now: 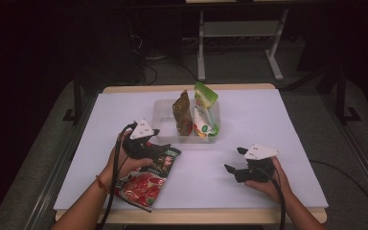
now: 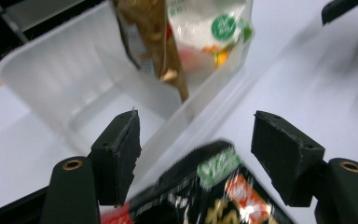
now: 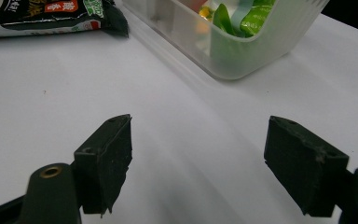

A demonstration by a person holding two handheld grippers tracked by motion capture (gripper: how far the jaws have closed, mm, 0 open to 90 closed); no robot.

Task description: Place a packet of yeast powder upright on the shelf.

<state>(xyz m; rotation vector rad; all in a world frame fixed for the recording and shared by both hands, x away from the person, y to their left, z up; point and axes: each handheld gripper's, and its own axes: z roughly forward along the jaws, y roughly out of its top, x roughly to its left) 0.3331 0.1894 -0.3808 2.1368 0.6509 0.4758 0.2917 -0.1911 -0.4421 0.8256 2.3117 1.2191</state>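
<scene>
Left gripper [image 2: 196,140] is held with jaws apart over the black-and-red packet [image 1: 148,175], gripping nothing; that packet lies near the table's [image 1: 268,120] front-left corner. Pickup is judged underway; closing comes next. Right gripper [image 3: 198,158] is spread, empty. Counted: three packets, one bin [image 1: 165,112].

left hand-held gripper [image 1: 159,143] | over red snack bag [image 1: 146,178] | table [image 1: 268,115]

We list one table [image 1: 268,120] under a white sheet; on it lie a clear plastic bin [image 1: 163,111] and a red-and-black snack packet [image 1: 146,184].
</scene>
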